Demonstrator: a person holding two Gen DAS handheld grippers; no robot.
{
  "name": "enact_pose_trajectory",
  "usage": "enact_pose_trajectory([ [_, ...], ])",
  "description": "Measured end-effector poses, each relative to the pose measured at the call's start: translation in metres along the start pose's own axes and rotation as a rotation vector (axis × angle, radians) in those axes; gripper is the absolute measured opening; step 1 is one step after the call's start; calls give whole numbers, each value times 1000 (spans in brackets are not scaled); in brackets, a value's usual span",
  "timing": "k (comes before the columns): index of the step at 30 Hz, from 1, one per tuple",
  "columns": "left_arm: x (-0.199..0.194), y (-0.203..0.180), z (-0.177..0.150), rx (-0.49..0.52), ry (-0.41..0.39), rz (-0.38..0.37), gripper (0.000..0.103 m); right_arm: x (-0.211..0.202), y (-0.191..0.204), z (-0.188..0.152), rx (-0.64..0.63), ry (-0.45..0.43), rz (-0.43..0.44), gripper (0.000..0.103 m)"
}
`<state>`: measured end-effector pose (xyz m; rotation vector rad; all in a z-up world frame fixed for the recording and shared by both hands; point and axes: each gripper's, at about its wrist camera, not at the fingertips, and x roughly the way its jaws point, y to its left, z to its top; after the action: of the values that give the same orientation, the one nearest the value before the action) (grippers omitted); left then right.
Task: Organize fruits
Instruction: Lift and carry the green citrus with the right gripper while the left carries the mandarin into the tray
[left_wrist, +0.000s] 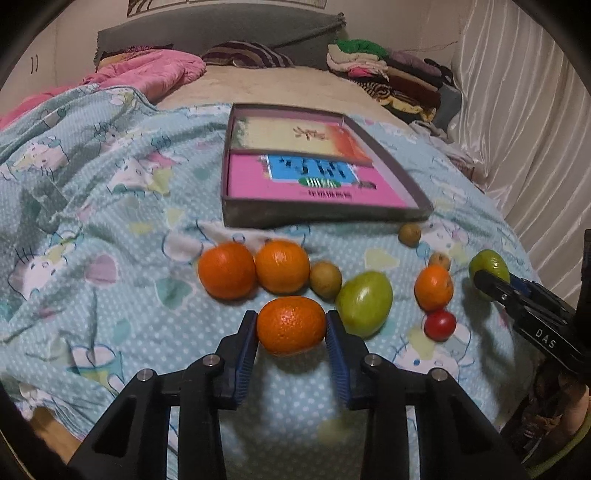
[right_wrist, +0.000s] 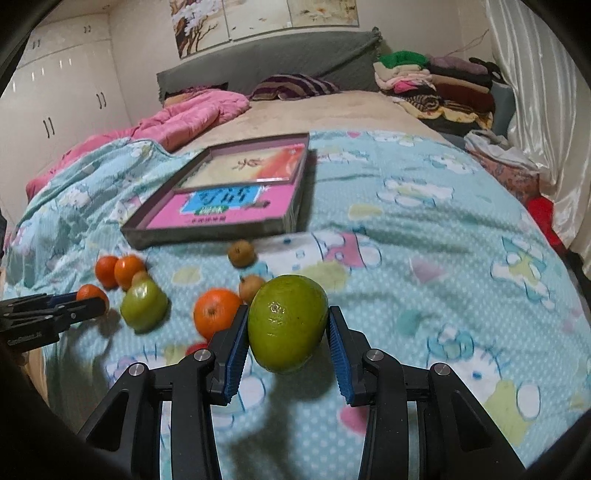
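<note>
In the left wrist view my left gripper (left_wrist: 291, 318) is shut on an orange (left_wrist: 291, 330) lying on the blue bedspread. Two more oranges (left_wrist: 226, 270) sit just behind it, with a green fruit (left_wrist: 364, 303) to the right. Further right are a small orange (left_wrist: 434, 288) and a red fruit (left_wrist: 439, 325). In the right wrist view my right gripper (right_wrist: 288, 312) is shut on a second green fruit (right_wrist: 288, 328), its blue pads (right_wrist: 236, 343) pressing both sides. A shallow box (left_wrist: 325, 215) with two printed compartments lies beyond the fruit.
Small brown fruits (left_wrist: 325, 279) (left_wrist: 410, 233) (left_wrist: 439, 260) are scattered among the others. A pink quilt (left_wrist: 147, 72) lies far left and folded clothes (left_wrist: 388, 70) are piled far right. White curtains (left_wrist: 517, 110) hang along the right. The bed's front edge (right_wrist: 37, 365) shows at the left.
</note>
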<state>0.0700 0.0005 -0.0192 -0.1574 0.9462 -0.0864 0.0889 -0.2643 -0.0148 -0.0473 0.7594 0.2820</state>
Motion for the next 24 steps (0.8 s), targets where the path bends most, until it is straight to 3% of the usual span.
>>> enact_pose_trajectory([
  [13,6,9,39,-26,-52,25,37,25,9,49,-17,-43,49,42],
  [24,27,6,79,-17,-49,39,37,56,12,80,-43,-32,71,42],
])
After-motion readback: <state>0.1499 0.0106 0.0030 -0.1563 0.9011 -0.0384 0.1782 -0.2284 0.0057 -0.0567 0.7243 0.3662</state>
